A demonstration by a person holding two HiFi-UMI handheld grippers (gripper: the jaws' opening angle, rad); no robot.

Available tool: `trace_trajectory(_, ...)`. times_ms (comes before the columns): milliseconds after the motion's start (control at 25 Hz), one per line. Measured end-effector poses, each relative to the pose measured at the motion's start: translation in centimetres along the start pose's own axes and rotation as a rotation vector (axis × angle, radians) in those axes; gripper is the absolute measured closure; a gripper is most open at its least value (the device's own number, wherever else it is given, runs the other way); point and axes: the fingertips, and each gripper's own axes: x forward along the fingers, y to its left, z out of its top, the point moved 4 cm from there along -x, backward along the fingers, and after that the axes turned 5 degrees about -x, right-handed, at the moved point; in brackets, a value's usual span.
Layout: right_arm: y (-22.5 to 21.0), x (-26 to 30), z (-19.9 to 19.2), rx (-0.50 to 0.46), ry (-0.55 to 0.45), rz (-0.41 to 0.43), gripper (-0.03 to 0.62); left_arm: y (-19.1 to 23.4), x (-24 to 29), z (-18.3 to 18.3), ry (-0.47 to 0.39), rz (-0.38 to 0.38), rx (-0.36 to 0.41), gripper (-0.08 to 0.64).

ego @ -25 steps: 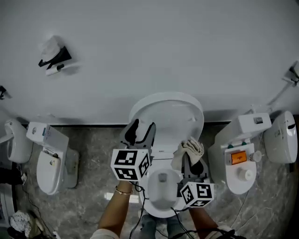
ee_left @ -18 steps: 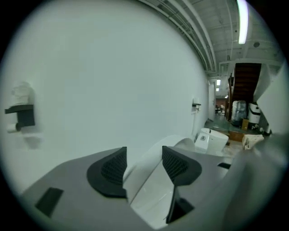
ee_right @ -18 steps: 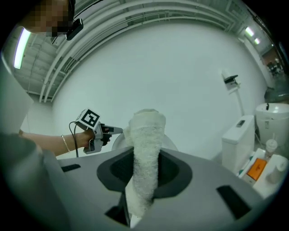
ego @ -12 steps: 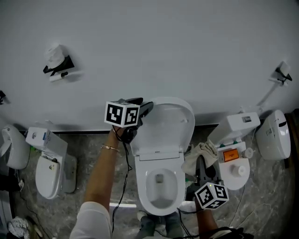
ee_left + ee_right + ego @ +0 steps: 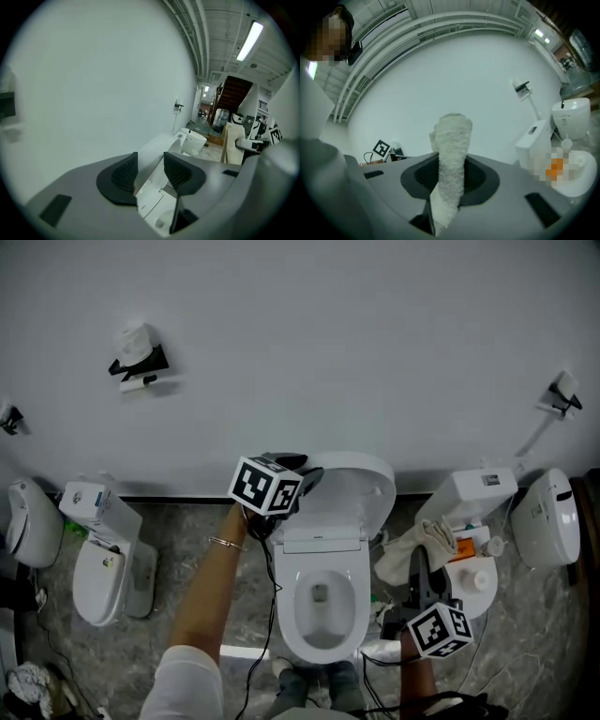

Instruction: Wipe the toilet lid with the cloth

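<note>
The white toilet stands in the middle of the head view with its lid (image 5: 354, 486) raised against the wall and its bowl (image 5: 319, 601) uncovered. My left gripper (image 5: 305, 474) is at the lid's upper left edge. In the left gripper view the lid's rim (image 5: 157, 145) fills the narrow gap of that gripper (image 5: 150, 165), which is shut on it. To the right of the bowl, my right gripper (image 5: 424, 570) holds up a beige cloth (image 5: 424, 542). The right gripper view shows that gripper (image 5: 451, 169) shut on the rolled cloth (image 5: 452, 140), which sticks up above the pads.
Another toilet (image 5: 473, 521) with an orange label stands close on the right, with one more (image 5: 548, 517) beyond it. Two small toilets (image 5: 103, 568) (image 5: 23, 521) stand on the left. Fixtures (image 5: 139, 357) (image 5: 561, 390) hang on the wall. A cable trails from my left gripper.
My left gripper rose from beside the seat to the lid's upper left edge and its jaws narrowed on the rim. My right gripper carried the cloth rightward, away from the bowl.
</note>
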Motion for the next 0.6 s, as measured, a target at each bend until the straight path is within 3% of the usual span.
trace_trajectory(200, 2.0, -2.5, 2.0, 0.022, -0.019, 0.058, 0.495, -7.1, -5.1, -5.4, -0.003, -0.035, -0.002, 0.379)
trace_trajectory(360, 4.0, -4.7, 3.2, -0.011, -0.022, 0.109, 0.494, -13.4, -8.8, -12.3, 0.005, -0.032, -0.043, 0.379)
trace_trajectory(600, 5.3, -5.7, 1.8, -0.057, 0.040, 0.156, 0.495, -20.1, -11.2, -23.3, 0.102, -0.037, -0.148, 0.379)
